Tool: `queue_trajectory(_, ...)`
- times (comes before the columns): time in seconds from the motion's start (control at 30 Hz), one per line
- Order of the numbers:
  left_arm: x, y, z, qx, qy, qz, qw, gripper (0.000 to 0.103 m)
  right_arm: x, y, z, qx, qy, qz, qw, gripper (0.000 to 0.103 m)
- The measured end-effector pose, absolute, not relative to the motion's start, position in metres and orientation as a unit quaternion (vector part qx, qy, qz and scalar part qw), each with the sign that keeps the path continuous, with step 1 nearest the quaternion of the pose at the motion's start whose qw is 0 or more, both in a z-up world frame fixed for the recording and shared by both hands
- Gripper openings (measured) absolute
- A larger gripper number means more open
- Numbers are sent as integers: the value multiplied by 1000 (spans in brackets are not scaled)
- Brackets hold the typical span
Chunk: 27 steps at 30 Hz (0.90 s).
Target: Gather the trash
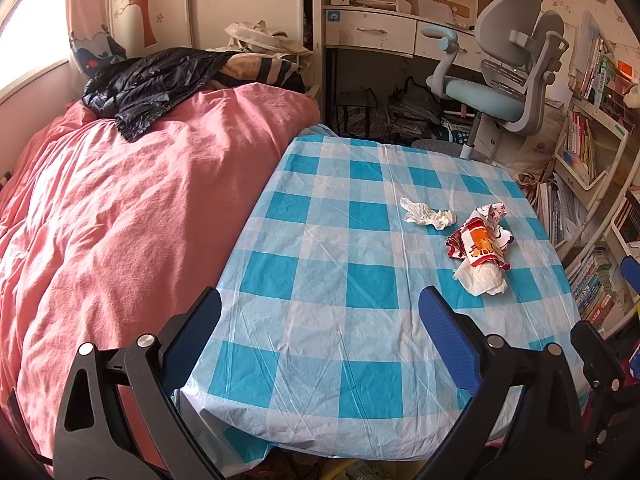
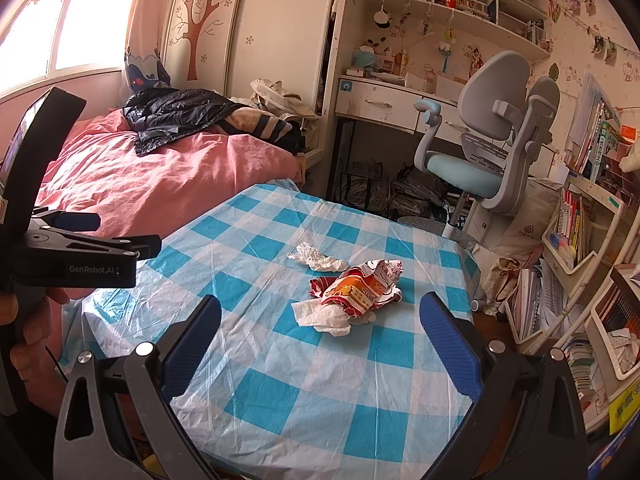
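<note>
A crumpled red-and-orange wrapper [image 1: 482, 240] lies on the blue checked tablecloth [image 1: 320, 280], over a white tissue [image 1: 482, 280]. A second crumpled white tissue [image 1: 428, 216] lies just behind it. In the right wrist view the wrapper [image 2: 360, 286] and both tissues [image 2: 320, 260] lie ahead, between the fingers. My left gripper [image 1: 320, 308] is open and empty above the table's near left edge. My right gripper [image 2: 320, 312] is open and empty, short of the trash. A black plastic bag [image 1: 148, 80] lies on the bed.
A pink duvet [image 1: 120, 208] covers the bed left of the table. A grey-and-blue desk chair [image 1: 500, 80] and a desk stand behind. Bookshelves [image 1: 592, 160] line the right. The left gripper's body [image 2: 60, 240] shows at the right wrist view's left edge.
</note>
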<state>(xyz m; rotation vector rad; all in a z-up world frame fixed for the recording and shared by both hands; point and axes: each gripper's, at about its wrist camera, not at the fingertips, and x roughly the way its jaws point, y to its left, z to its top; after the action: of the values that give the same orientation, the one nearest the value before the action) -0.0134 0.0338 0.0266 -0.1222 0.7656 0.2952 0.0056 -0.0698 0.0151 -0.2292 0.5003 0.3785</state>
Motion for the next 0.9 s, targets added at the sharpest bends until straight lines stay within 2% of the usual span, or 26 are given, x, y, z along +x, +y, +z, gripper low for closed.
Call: queue_trajectory(0.9, -12, 36, 27, -61, 374, 144, 914, 95, 8, -67, 15, -113, 245, 189, 944, 95)
